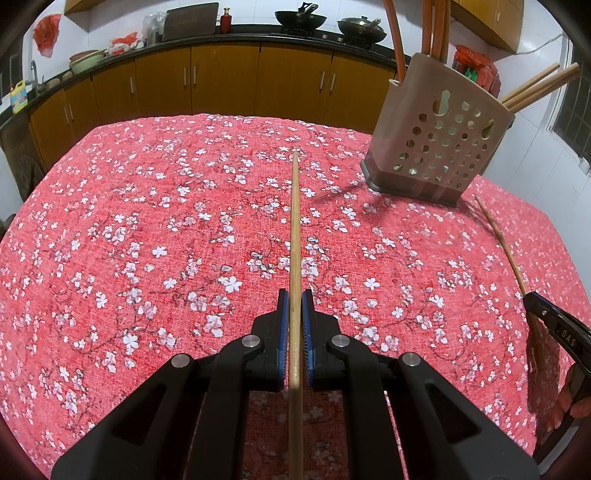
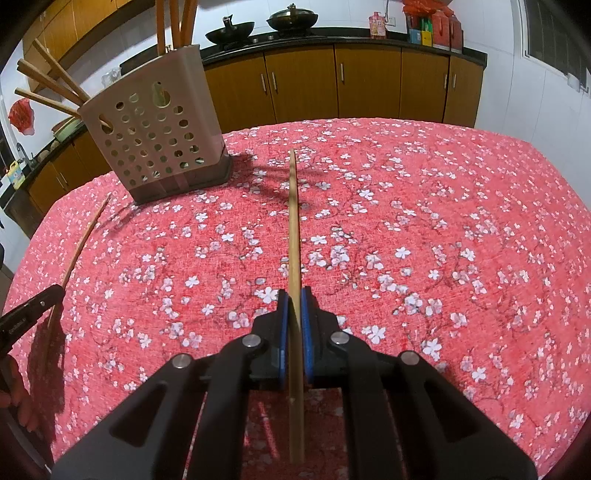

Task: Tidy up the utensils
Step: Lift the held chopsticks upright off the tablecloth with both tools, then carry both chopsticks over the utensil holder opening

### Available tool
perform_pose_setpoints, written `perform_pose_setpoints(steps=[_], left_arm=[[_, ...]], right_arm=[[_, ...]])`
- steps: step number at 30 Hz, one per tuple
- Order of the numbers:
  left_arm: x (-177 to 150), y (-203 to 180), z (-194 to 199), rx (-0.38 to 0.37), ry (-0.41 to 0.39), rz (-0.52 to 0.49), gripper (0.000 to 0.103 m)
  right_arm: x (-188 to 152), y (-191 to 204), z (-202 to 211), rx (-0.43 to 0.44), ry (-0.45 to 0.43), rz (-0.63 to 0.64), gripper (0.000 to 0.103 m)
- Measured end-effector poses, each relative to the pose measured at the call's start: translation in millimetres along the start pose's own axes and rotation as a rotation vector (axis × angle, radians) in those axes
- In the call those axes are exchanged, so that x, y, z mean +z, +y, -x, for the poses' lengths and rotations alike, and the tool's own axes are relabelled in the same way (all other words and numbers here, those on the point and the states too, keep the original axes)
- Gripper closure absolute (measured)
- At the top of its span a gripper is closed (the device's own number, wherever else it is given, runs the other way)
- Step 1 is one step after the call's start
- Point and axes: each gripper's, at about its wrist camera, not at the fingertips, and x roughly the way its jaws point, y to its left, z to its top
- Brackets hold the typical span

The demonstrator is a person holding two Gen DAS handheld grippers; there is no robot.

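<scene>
My left gripper [image 1: 295, 299] is shut on a wooden chopstick [image 1: 294, 229] that points straight ahead above the red flowered tablecloth [image 1: 147, 240]. My right gripper [image 2: 294, 297] is shut on a second chopstick [image 2: 293, 221] in the same way. A beige perforated utensil holder [image 1: 436, 147] stands on the cloth, at the far right in the left wrist view and at the far left [image 2: 155, 136] in the right wrist view. Several chopsticks [image 1: 535, 88] stick out of it. The right gripper's fingers and chopstick [image 1: 502, 243] show at the left view's right edge; the left chopstick [image 2: 85, 236] shows at the right view's left edge.
The table ends at a far edge [image 1: 240, 116], with brown kitchen cabinets [image 1: 221, 81] behind it. Woks [image 1: 299, 18] and bottles sit on the dark counter. A window [image 2: 554, 37] is on the right wall. A hand [image 1: 572, 398] shows behind the right gripper.
</scene>
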Motion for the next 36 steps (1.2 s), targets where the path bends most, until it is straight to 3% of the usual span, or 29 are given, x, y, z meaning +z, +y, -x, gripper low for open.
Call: perform_pose_setpoints(steps=[5, 18, 24, 31, 36], left_arm=[[-2, -6, 2, 0.034, 0.001, -0.02, 0.094], [-1, -3, 7, 0.014, 0.015, -0.011, 0.095], [8, 3, 31, 0.0, -0.045, -0.001, 0.095], [30, 5, 77, -0.048, -0.171, 0.023, 0.095], [44, 3, 99, -0.077, -0.238, 0.033, 0.096]], right_arm=[[-2, 1, 3, 0.0, 0.0, -0.002, 0.094], [1, -2, 22, 0.026, -0.028, -0.007, 0.095], [16, -6, 62, 0.041, -0.131, -0.018, 0.095], [36, -10, 110, 0.06, -0.277, -0.042, 0.095], [42, -11, 126, 0.063, -0.328, -0.049, 0.095]])
